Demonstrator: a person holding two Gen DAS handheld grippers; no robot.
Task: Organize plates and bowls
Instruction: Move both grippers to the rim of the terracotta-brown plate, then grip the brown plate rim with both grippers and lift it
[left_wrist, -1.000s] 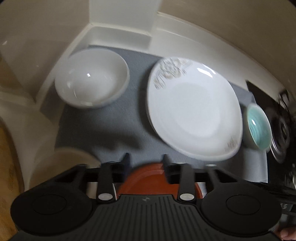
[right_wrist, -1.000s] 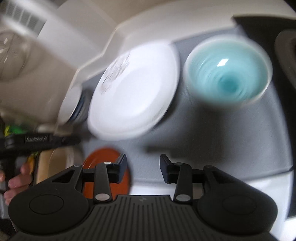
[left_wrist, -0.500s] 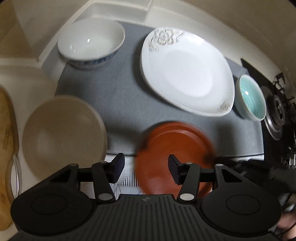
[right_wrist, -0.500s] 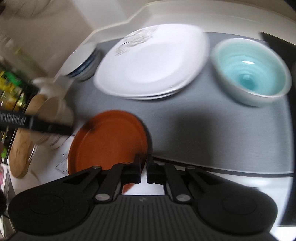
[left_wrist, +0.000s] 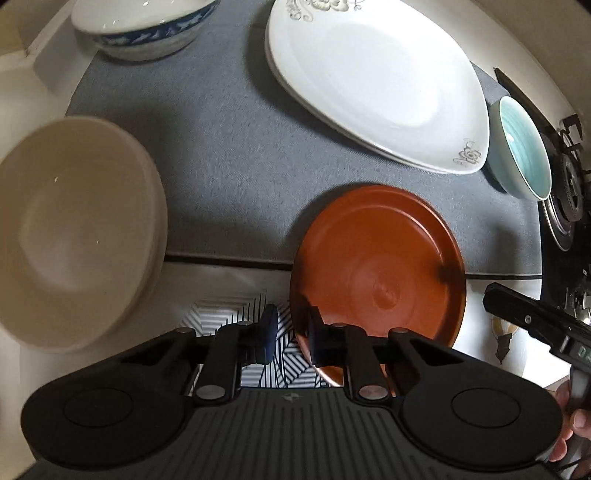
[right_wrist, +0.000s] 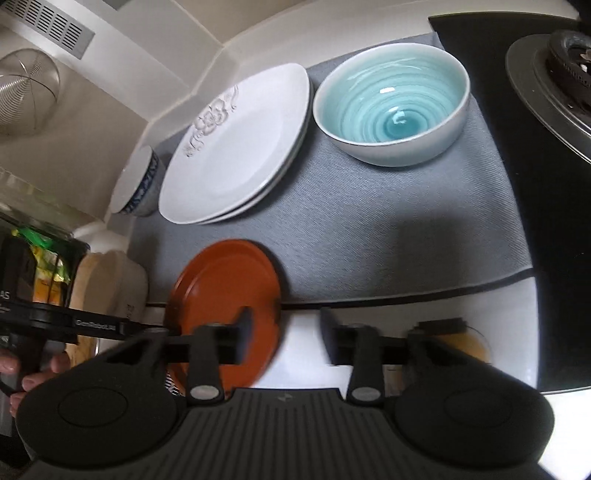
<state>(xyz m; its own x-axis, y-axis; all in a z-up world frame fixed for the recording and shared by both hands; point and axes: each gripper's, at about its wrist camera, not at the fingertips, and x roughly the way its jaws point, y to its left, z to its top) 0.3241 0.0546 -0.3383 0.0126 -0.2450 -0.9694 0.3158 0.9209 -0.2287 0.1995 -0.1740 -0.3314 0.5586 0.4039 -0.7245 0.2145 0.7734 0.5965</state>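
Grey mat (left_wrist: 229, 140) covers the counter under us. Our left gripper (left_wrist: 290, 334) pinches the orange plate (left_wrist: 380, 273) by its near rim. Our right gripper (right_wrist: 282, 332) is spread wide, holding nothing. Beyond sit white plates (left_wrist: 376, 81). Such a thin pinch could slip, and the plate might drop.

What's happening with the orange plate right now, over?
Left gripper shut on orange plate rim, over the mat edge. Right gripper open, empty. White plates and teal bowl ahead, not touching.
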